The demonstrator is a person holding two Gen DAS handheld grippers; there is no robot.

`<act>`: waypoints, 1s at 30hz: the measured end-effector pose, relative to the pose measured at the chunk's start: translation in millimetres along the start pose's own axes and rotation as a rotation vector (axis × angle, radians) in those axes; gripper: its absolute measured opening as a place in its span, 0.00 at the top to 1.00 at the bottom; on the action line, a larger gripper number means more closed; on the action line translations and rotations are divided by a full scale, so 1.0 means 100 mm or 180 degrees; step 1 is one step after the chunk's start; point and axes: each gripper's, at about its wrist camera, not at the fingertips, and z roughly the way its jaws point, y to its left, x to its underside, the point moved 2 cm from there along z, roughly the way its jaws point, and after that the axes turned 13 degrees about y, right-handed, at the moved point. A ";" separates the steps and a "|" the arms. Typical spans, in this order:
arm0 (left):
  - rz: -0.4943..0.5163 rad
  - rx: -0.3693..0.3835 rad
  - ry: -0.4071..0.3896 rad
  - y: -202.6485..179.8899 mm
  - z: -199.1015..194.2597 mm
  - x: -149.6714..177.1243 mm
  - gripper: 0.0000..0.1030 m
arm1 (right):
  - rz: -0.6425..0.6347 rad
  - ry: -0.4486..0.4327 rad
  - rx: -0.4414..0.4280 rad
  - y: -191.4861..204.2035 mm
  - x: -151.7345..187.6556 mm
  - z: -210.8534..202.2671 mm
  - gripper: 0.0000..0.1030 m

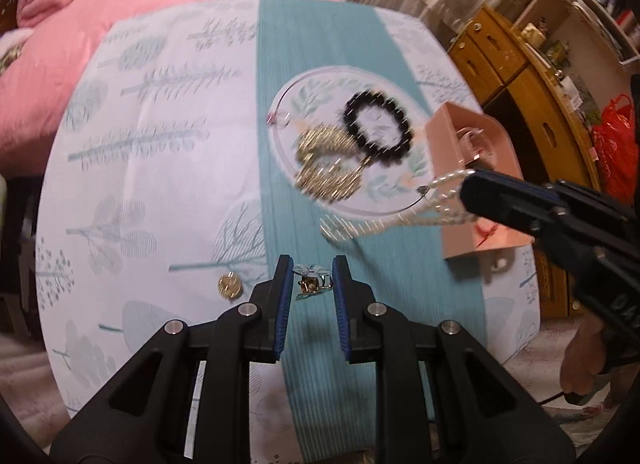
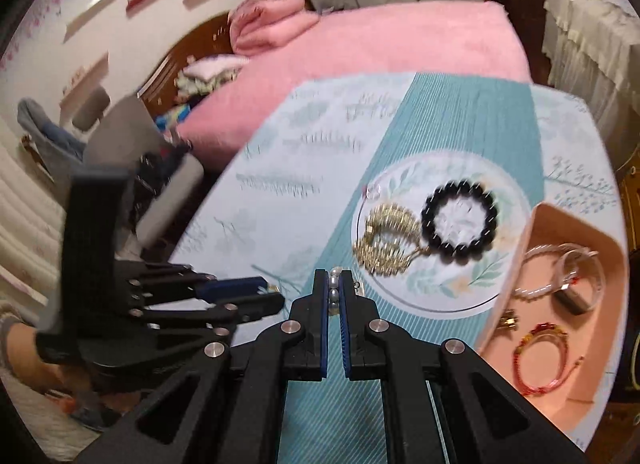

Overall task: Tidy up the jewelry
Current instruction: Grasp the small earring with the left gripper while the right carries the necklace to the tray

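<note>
Nearest the left wrist camera, the left gripper (image 1: 309,284) pinches a small clear-and-gold hair clip (image 1: 311,283) between its blue pads, held above the teal stripe of the tablecloth (image 1: 160,123); just to its left a gold coin-like piece (image 1: 230,286) lies on the cloth. In the right wrist view, the right gripper (image 2: 335,288) is pressed together on a pearl strand (image 2: 335,288), several beads showing between the pads; in the left wrist view the same strand (image 1: 424,205) trails in loops from the gripper tips (image 1: 468,179) towards the cloth. Beyond both tools sits a round glass plate (image 2: 440,296) with a leaf pattern beneath it, carrying a gold chain bundle (image 2: 386,240) and, touching it on the right, a black bead bracelet (image 2: 460,219). Beside the plate, at the right, a pink tray (image 2: 532,232) holds a silver bangle (image 2: 580,268), a thin pale bracelet (image 2: 536,254), a red string bracelet (image 2: 540,360) and a small gold item (image 2: 506,322). Farthest back lies a pink bedspread (image 2: 380,43).
</note>
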 end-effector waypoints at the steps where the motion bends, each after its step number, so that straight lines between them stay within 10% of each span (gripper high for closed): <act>1: 0.0031 0.0012 -0.0024 -0.05 -0.05 -0.04 0.84 | 0.0041 -0.0089 -0.0006 -0.01 0.00 -0.15 0.95; 16: 0.0739 0.0298 -0.0265 -1.17 -0.42 -0.61 0.84 | 0.0687 -0.0874 0.0357 -0.61 0.37 -1.60 0.95; 30: 0.1206 0.0222 0.0211 -1.99 0.53 -0.66 0.83 | 0.1198 -0.0667 0.0566 -1.38 0.77 -1.29 0.95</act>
